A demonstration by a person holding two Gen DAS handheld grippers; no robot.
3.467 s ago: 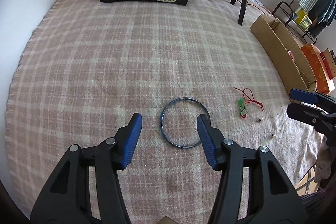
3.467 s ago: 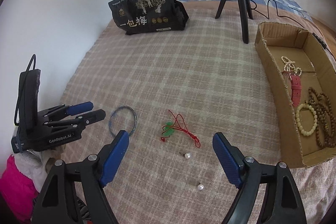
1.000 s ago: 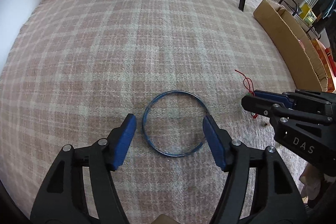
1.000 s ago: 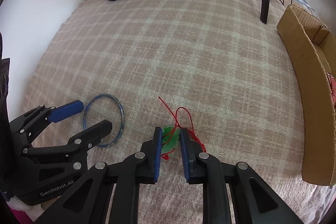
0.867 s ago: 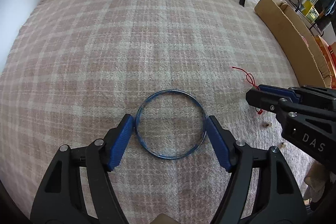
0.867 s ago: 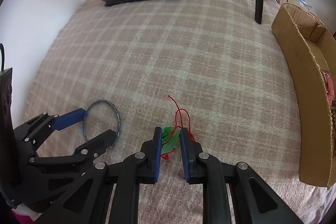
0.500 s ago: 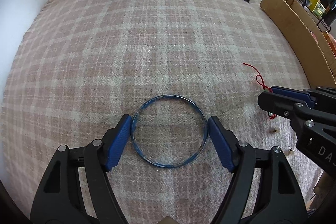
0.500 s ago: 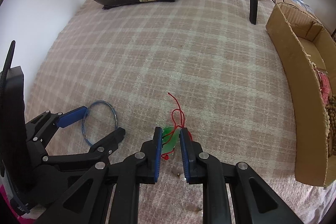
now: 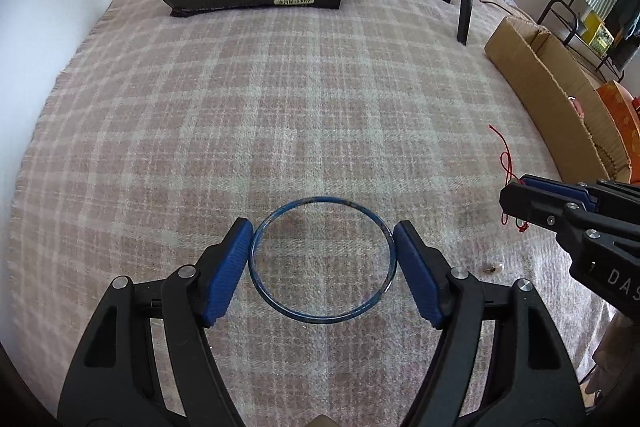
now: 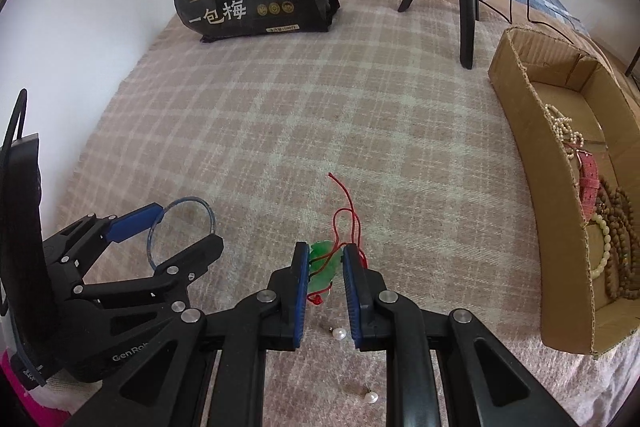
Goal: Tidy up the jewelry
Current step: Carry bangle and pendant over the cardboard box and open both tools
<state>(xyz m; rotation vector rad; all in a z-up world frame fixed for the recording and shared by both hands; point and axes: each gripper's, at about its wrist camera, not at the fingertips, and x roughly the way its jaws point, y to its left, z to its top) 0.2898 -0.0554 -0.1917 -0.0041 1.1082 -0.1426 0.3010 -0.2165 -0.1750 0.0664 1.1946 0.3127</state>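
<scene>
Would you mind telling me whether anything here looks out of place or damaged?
Two pearl earrings lie loose on the blanket, apart from each other and outside the cardboard box that holds the other jewelry. The box's rim is torn and frayed. Nothing else looks odd.

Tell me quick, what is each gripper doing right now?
Left gripper: closed on the blue bangle, a pad touching each side.
Right gripper: closed on the green pendant with its red cord.
</scene>
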